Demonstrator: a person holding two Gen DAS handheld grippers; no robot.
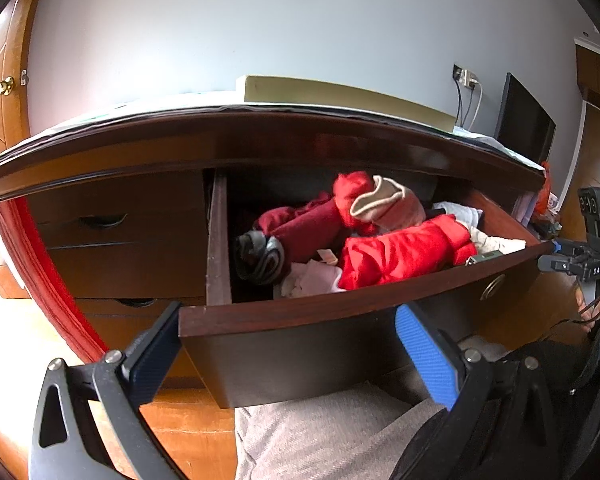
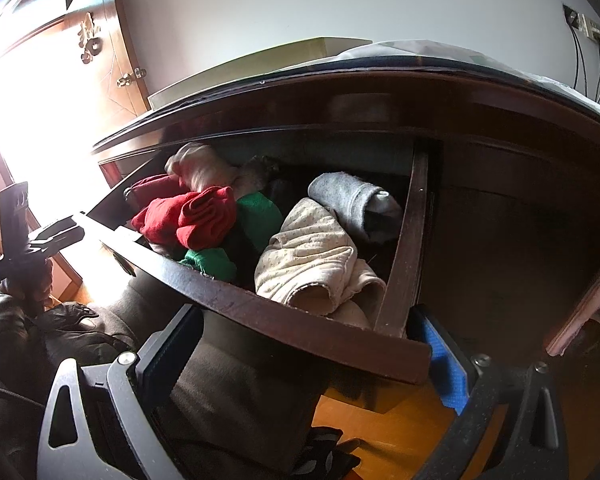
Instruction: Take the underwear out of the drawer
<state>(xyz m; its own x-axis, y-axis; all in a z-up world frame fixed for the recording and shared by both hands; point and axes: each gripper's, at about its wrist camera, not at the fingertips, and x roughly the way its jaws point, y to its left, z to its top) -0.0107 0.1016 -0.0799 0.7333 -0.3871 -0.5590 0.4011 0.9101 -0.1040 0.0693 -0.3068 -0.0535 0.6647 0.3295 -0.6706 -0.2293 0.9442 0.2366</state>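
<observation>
A dark wooden drawer (image 1: 300,316) stands pulled out and holds rolled underwear and clothes. In the left wrist view I see a bright red bundle (image 1: 404,252), a dark red roll (image 1: 300,224), a pink and beige roll (image 1: 388,204) and a black and grey roll (image 1: 258,256). In the right wrist view the drawer (image 2: 300,320) shows a cream dotted roll (image 2: 312,256), a grey roll (image 2: 356,204), red rolls (image 2: 192,216) and green cloth (image 2: 256,216). My left gripper (image 1: 292,344) is open, below the drawer front. My right gripper (image 2: 304,344) is open, below the drawer's right corner.
The dresser top (image 1: 260,120) overhangs the drawer. Shut drawers (image 1: 116,216) lie to the left. The right gripper (image 1: 588,256) shows at the far right of the left wrist view. The person's grey-clad legs (image 1: 332,432) are below. A wooden door (image 2: 80,80) stands to the left.
</observation>
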